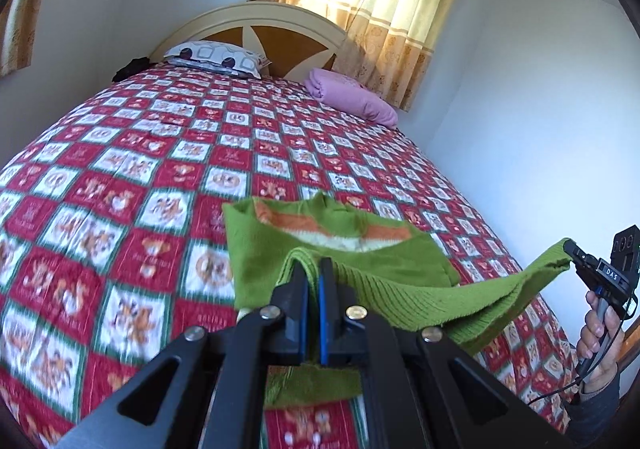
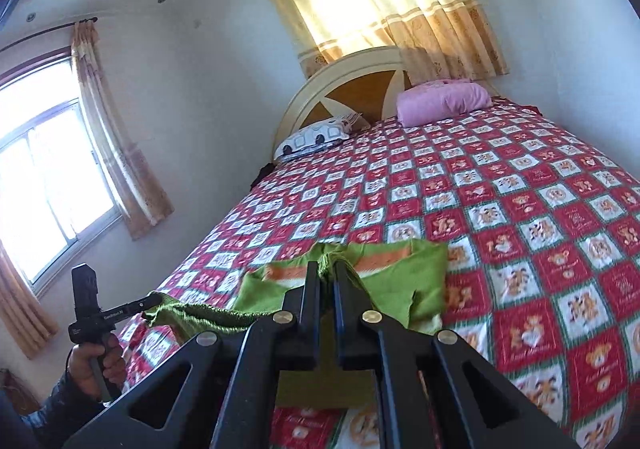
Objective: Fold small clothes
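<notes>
**Green knit sweater, held at two hem corners above a quilted bed**

Item: small green sweater [image 1: 360, 257], knitted, ribbed along the hem, with an orange and white band across the chest. The ribbed hem is lifted and stretched between the two grippers; the upper body and a sleeve lie on the bedspread near the foot of the bed.

Left gripper [image 1: 314, 269]: black fingers with blue pads, jaws closed tight on a bunched fold of the ribbed hem.

Right gripper [image 2: 327, 269]: black fingers, jaws closed on the other hem corner, green knit gathered at the tips. In the left wrist view it shows at the right edge, held by a person's hand [image 1: 600, 337] in a dark sleeve.

Support: bed with a quilted bedspread [image 1: 160, 153], a chequer of red and white squares edged in green, printed with small bear figures.

At the head: a white pillow [image 1: 218, 58] with a dark rounded pattern; a pink folded blanket [image 1: 352, 97], soft and rolled; a cream arched headboard [image 1: 256, 15] with brown inset panels.

Behind: yellow patterned curtains [image 1: 376, 1], sunlit, on white walls.
</notes>
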Motion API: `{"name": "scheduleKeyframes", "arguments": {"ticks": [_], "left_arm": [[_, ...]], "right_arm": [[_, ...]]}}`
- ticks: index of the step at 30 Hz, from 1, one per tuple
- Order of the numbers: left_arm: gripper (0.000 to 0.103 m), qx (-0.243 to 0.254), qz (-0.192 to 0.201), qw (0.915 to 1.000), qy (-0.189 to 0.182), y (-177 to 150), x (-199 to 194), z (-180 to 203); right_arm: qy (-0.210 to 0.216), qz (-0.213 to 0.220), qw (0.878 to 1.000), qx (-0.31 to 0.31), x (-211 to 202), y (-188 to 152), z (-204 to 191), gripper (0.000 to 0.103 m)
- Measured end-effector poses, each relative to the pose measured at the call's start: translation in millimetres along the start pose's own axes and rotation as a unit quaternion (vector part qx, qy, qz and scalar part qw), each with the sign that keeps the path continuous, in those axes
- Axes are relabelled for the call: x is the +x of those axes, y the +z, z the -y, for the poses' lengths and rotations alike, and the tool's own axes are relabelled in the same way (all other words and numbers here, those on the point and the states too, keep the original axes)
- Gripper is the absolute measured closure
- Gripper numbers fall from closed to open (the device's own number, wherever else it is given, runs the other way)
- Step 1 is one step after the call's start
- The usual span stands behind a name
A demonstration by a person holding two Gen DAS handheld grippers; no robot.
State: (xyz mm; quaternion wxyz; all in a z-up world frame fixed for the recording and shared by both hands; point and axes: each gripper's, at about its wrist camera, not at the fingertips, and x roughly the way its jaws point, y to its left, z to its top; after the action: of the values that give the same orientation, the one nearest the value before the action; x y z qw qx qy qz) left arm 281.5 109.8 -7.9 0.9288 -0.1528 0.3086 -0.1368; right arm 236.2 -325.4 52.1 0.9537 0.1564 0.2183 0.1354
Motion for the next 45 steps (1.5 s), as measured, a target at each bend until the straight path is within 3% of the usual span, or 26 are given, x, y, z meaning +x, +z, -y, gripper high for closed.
{"name": "scheduleKeyframes", "arguments": {"ticks": [9,18,21,23,24,25,26,28,38,41,43,44,45], "left_arm": [[0.099,0.012,-0.016,0.9995,0.024,37,56,-6],[0.098,0.002,-0.078,0.9943,0.073,30,144,-36],[0.089,-0.002,-0.071,0.9926,0.099,29,162,-43],[0.071,-0.017,-0.066,0.9921,0.106,31,161,-50],[0.065,-0.027,-0.06,0.9934,0.093,31,157,-53],[0.046,-0.034,-0.047,0.9948,0.084,31,147,-57],[0.029,-0.034,-0.037,0.9949,0.087,31,140,-59],[0.024,-0.021,-0.017,0.9952,0.094,28,126,-61],[0.022,0.06,-0.047,0.9931,0.089,17,143,-37],[0.022,0.124,-0.07,0.984,0.108,15,165,-16],[0.023,0.159,-0.095,0.9729,0.139,11,187,-7],[0.03,0.17,-0.105,0.9681,0.152,9,194,-5],[0.042,0.181,-0.115,0.9634,0.16,6,201,-4]], "right_arm": [[-0.035,-0.028,0.999,0.008,66,28,30,0.099],[-0.075,-0.087,0.993,0.025,166,21,74,0.098],[-0.088,-0.12,0.989,0.025,208,14,92,0.098],[-0.116,-0.138,0.983,0.035,229,9,108,0.093],[-0.128,-0.139,0.981,0.04,234,5,116,0.076],[-0.134,-0.135,0.981,0.042,234,4,119,0.063],[-0.132,-0.126,0.982,0.044,229,0,123,0.043],[-0.125,-0.125,0.984,0.037,223,-5,124,0.041],[-0.132,-0.15,0.98,-0.003,218,-9,125,0.041],[-0.129,-0.169,0.977,-0.021,229,-8,121,0.041],[-0.131,-0.19,0.972,-0.034,240,-11,119,0.041],[-0.131,-0.2,0.97,-0.04,245,-13,118,0.042],[-0.131,-0.211,0.968,-0.049,252,-16,116,0.05]]}}
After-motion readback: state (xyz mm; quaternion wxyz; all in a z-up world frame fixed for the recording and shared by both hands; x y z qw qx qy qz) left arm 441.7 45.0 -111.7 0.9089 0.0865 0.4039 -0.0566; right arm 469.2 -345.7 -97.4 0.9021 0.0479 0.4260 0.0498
